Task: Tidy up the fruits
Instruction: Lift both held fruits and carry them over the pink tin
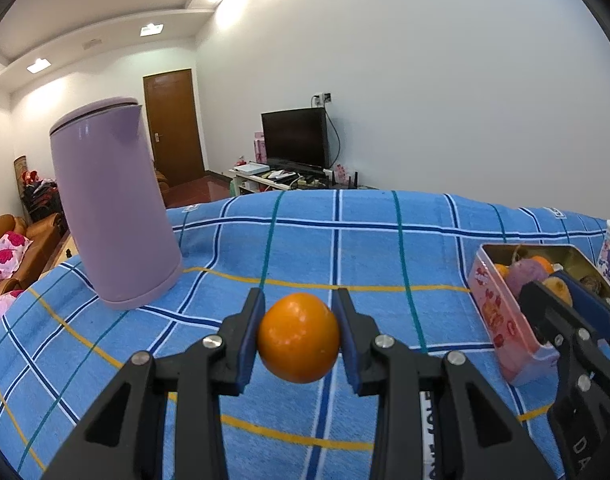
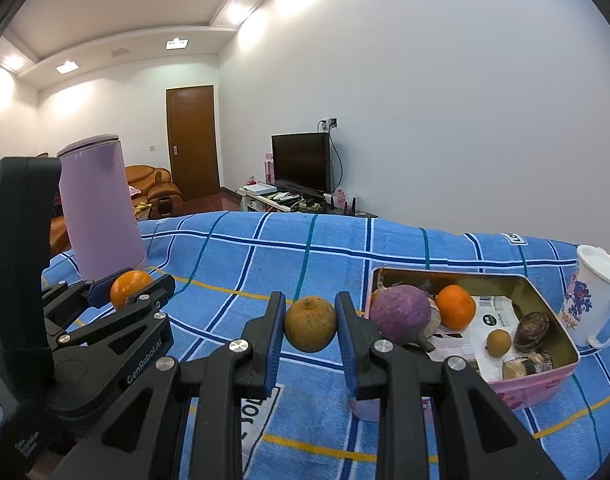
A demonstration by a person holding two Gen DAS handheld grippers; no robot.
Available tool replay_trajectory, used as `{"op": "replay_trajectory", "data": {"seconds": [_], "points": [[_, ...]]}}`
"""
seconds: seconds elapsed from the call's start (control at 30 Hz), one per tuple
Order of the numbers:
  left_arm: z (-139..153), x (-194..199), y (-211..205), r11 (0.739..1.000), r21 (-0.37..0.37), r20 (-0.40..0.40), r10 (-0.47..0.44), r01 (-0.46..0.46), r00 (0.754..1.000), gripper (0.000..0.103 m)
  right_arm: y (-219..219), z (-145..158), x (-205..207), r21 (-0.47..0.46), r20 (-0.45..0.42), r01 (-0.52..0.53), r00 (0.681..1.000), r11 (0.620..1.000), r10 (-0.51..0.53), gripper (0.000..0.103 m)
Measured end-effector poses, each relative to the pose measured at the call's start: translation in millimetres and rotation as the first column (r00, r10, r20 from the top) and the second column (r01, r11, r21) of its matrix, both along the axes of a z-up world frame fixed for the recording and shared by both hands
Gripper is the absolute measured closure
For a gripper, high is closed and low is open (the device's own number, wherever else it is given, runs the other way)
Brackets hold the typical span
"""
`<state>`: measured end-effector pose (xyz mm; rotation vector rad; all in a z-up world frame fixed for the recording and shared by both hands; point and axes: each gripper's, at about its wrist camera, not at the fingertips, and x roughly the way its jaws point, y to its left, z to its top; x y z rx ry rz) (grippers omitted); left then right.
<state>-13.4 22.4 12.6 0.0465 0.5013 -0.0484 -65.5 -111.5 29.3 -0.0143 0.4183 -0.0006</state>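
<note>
My left gripper (image 1: 299, 316) is shut on an orange (image 1: 299, 338) and holds it above the blue checked cloth; it also shows in the right wrist view (image 2: 135, 282) at the left. My right gripper (image 2: 309, 312) is shut on a brownish-green round fruit (image 2: 309, 324), just left of the pink tin box (image 2: 521, 384). The tin holds a purple turnip (image 2: 403, 312), an orange (image 2: 457, 306), a small brown fruit (image 2: 499, 342) and dark brown pieces. In the left wrist view the tin (image 1: 493, 312) is at the right, with my right gripper (image 1: 561, 300) over it.
A tall purple kettle (image 1: 109, 208) stands at the back left of the table. A white printed mug (image 2: 595, 308) stands right of the tin. The blue checked cloth (image 1: 345, 248) covers the table. A TV, door and sofa lie beyond.
</note>
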Motion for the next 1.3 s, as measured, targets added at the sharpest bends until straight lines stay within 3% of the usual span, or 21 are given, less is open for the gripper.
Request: {"op": "replay_trajectory", "data": {"seconds": [0.73, 1.3], "points": [[8.6, -19.0, -57.3, 0.992, -0.021, -0.027, -0.129, 0.128, 0.991, 0.066, -51.8, 6.5, -17.9, -0.035, 0.004, 0.084, 0.996, 0.996, -0.084, 0.075], [19.3, -33.6, -125.8, 0.973, -0.003, -0.001, -0.229, 0.229, 0.973, 0.066, -139.7, 15.0, -36.0, -0.005, 0.016, 0.219, 0.976, 0.976, -0.219, 0.076]]}}
